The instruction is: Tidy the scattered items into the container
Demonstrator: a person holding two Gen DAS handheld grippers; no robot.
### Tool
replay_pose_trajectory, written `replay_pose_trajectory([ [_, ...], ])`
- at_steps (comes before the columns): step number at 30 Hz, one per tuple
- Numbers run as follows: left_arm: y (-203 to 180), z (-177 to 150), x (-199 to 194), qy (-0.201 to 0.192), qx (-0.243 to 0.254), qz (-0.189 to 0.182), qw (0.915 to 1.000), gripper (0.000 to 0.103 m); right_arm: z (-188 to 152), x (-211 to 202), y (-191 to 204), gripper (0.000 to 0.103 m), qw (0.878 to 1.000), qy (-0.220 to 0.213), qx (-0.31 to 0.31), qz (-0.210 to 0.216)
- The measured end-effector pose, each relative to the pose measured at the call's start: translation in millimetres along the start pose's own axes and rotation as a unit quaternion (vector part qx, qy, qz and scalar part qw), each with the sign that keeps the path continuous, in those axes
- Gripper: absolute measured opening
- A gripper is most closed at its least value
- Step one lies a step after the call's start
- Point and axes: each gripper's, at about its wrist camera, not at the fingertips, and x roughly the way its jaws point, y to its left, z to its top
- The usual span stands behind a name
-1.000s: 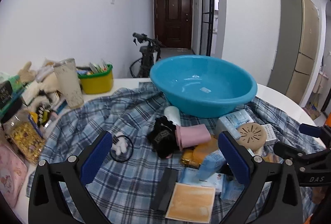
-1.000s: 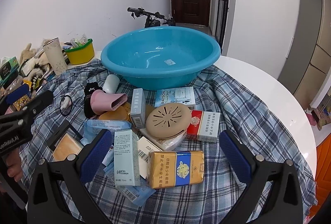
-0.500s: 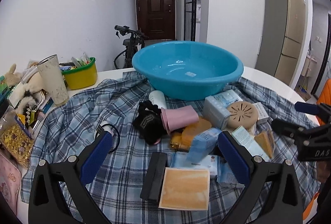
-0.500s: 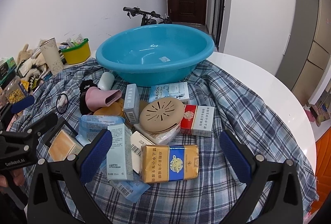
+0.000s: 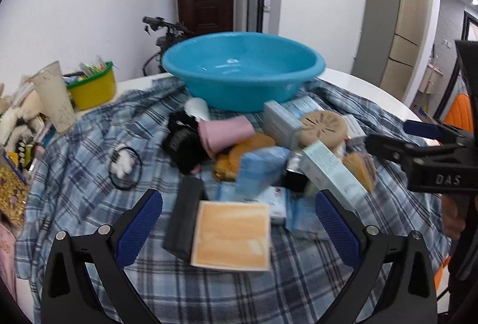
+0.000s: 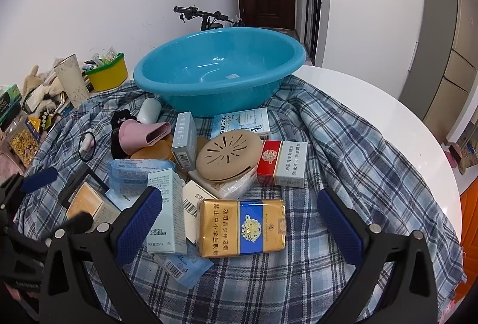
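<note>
White walls and a dark door stood behind a round white table point(image 6: 388, 120) draped with a blue plaid cloth point(image 6: 343, 150). Nothing had yet gone into the wide turquoise plastic basin point(image 6: 219, 68), which sat at the far side of the cloth with only a small sticker inside. Every item remained to be moved: a gold-and-blue cigarette pack point(image 6: 242, 227), a red-and-white cigarette pack point(image 6: 282, 162), a tan slotted round lid point(image 6: 228, 156), a pink rolled pouch point(image 6: 140, 135), and pale blue boxes, heaped just before the basin. The left gripper point(image 5: 239, 225) and right gripper point(image 6: 239, 222) both hung with fingers spread wide, holding nothing, above the near edge of the pile.
</note>
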Motion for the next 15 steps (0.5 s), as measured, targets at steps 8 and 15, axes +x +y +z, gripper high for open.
replay_pose_trajectory([
  [8,-9,-4,9,0.017,0.012,-0.005,0.9998,0.103,-2,1,-3,0.103,1.000,0.003,0.005,0.000],
  [15,-10,-10,15,0.030,0.021,-0.007,0.9993,0.103,-5,8,0,0.103,1.000,0.013,-0.001,0.004],
])
